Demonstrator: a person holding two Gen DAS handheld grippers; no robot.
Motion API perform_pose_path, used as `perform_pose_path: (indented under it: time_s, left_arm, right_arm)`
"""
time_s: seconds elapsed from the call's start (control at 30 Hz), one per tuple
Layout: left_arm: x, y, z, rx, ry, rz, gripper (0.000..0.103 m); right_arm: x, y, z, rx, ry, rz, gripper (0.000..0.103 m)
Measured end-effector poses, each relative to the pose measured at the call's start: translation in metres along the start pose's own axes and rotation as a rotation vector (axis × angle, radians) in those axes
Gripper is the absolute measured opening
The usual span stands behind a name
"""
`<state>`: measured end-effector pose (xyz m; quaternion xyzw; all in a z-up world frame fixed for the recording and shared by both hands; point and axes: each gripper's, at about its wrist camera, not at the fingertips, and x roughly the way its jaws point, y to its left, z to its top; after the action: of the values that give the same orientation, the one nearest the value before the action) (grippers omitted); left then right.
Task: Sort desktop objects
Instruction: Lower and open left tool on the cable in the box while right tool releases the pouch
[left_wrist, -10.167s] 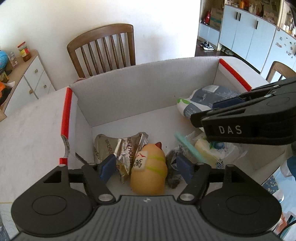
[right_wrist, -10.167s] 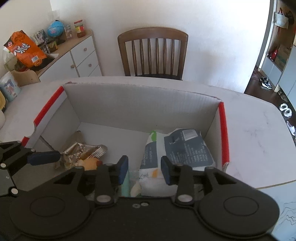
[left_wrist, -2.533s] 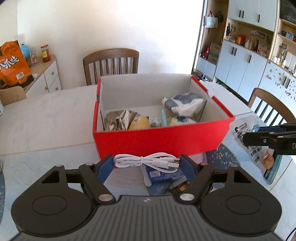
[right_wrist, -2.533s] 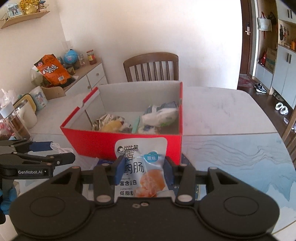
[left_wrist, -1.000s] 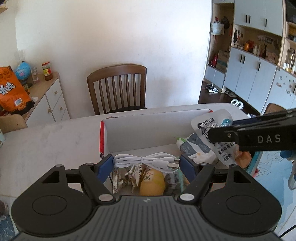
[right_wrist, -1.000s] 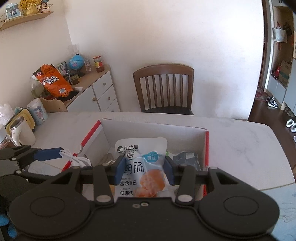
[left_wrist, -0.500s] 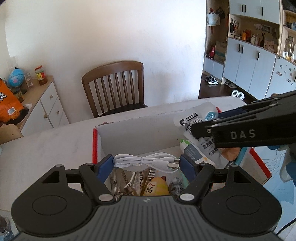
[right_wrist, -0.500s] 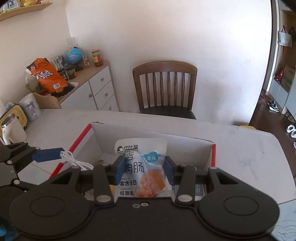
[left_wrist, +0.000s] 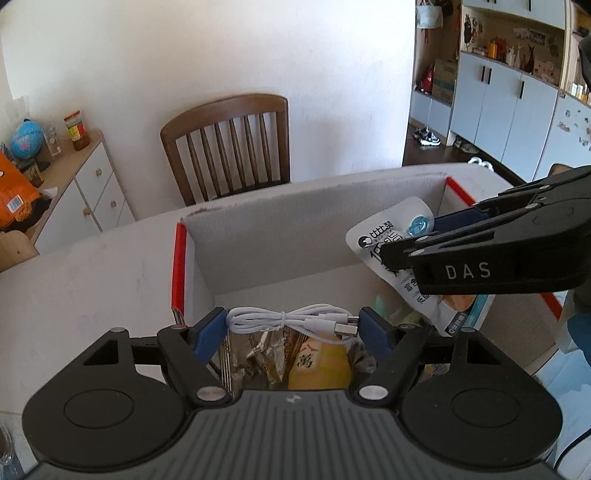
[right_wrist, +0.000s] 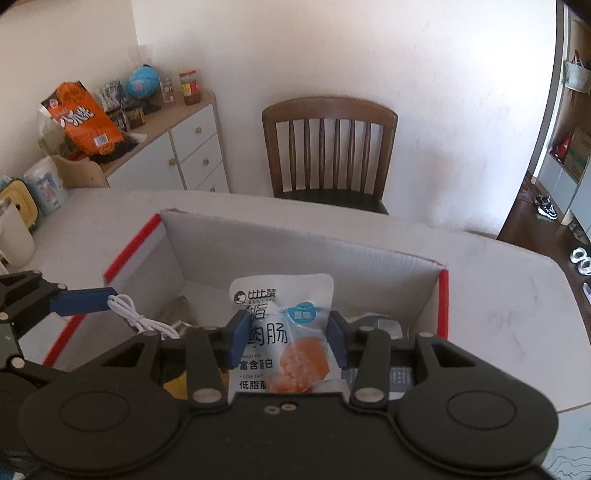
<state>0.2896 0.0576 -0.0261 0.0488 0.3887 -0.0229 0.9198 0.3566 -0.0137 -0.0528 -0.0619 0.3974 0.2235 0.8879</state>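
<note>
My left gripper (left_wrist: 291, 326) is shut on a coiled white USB cable (left_wrist: 288, 321), held above the left half of the red cardboard box (left_wrist: 179, 258). Below it in the box lie foil snack wrappers (left_wrist: 258, 350) and a yellow toy (left_wrist: 319, 369). My right gripper (right_wrist: 286, 338) is shut on a white snack pouch (right_wrist: 284, 332) with an orange picture, over the box's (right_wrist: 129, 243) right half. In the left wrist view the right gripper (left_wrist: 384, 251) comes in from the right with the pouch (left_wrist: 384, 236). The left gripper (right_wrist: 107, 299) and cable (right_wrist: 140, 319) show at left in the right wrist view.
The box stands on a white marble table (left_wrist: 92, 266). A wooden chair (left_wrist: 229, 147) stands behind the table. A white sideboard (right_wrist: 177, 155) with an orange bag (right_wrist: 81, 118), a globe and jars is at the left. A kettle and canisters (right_wrist: 14, 218) sit at the table's left edge.
Both grippers have moved forward and down over the box, so it looks larger and nearer. The cable and the pouch stay gripped as before.
</note>
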Motion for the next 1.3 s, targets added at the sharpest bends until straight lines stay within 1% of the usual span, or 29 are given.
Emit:
perform_pose_path:
  time_s: [0.37, 0.57, 0.73, 0.9, 1.0, 1.07, 1.13, 1.2, 1.3]
  left_arm:
    - [0.02, 0.003, -0.009, 0.027, 0.065, 0.034, 0.077]
    - [0.025, -0.001, -0.011, 0.057, 0.086, 0.045, 0.078]
    - [0.028, -0.007, -0.011, 0.072, 0.104, 0.019, 0.078]
    - [0.031, -0.014, -0.015, 0.107, 0.116, 0.028, 0.078]
    - [0.03, -0.014, -0.014, 0.101, 0.117, 0.025, 0.079]
    - [0.03, -0.014, -0.014, 0.097, 0.118, 0.025, 0.084]
    - [0.028, -0.014, -0.015, 0.088, 0.117, 0.023, 0.085]
    - [0.027, -0.013, -0.014, 0.08, 0.116, 0.023, 0.088]
    - [0.025, -0.011, -0.015, 0.064, 0.114, 0.02, 0.089]
  right_arm:
    - [0.017, 0.006, -0.013, -0.06, 0.045, -0.013, 0.044]
    - [0.021, 0.006, -0.017, -0.059, 0.063, -0.014, 0.044]
    - [0.023, 0.003, -0.018, -0.051, 0.069, -0.019, 0.044]
    - [0.025, 0.001, -0.019, -0.041, 0.087, -0.014, 0.041]
    - [0.024, -0.001, -0.019, -0.032, 0.082, -0.01, 0.044]
    - [0.023, -0.001, -0.019, -0.027, 0.083, -0.005, 0.045]
    - [0.022, 0.0, -0.019, -0.032, 0.079, -0.008, 0.047]
    - [0.02, -0.001, -0.019, -0.027, 0.077, -0.006, 0.05]
    - [0.016, -0.003, -0.019, -0.011, 0.072, 0.007, 0.058]
